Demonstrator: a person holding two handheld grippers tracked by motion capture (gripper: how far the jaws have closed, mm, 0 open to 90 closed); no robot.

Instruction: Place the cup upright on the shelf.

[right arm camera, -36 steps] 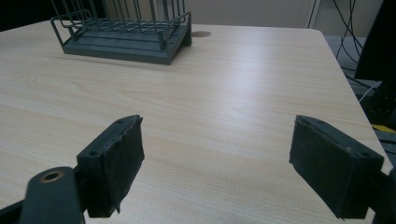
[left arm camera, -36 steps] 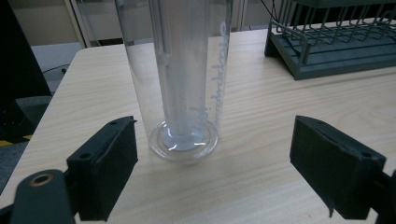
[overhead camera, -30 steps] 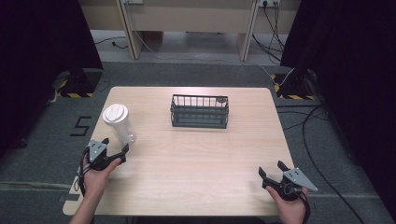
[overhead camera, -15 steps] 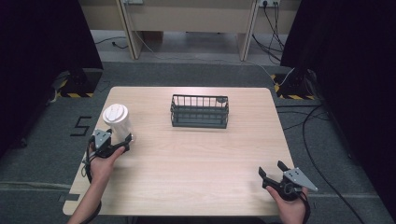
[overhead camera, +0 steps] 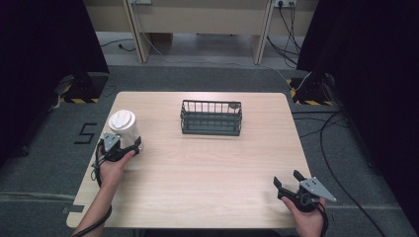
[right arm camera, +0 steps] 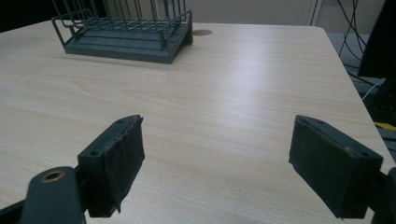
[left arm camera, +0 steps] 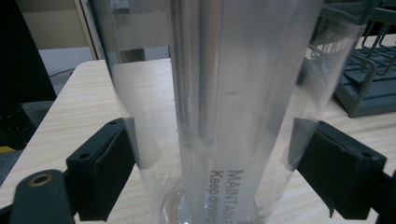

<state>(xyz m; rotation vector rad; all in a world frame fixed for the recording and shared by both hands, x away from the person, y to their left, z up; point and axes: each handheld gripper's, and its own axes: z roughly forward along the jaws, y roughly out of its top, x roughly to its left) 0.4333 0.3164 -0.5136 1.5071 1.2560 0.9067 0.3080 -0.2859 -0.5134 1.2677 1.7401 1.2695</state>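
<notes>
At left of the high view, the left tool [overhead camera: 121, 147] brackets the clear lidded cup [overhead camera: 122, 126], grip uncertain, right tool [overhead camera: 288, 182] gaping idle at lower right; cup apparently not yet in the basket [overhead camera: 211, 117].

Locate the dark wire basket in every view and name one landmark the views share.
High view: wire basket at the table's far centre.
Left gripper view: upper right corner, behind the clear tumbler.
Right gripper view: top left.
Shared landmark: the light wooden table.
</notes>
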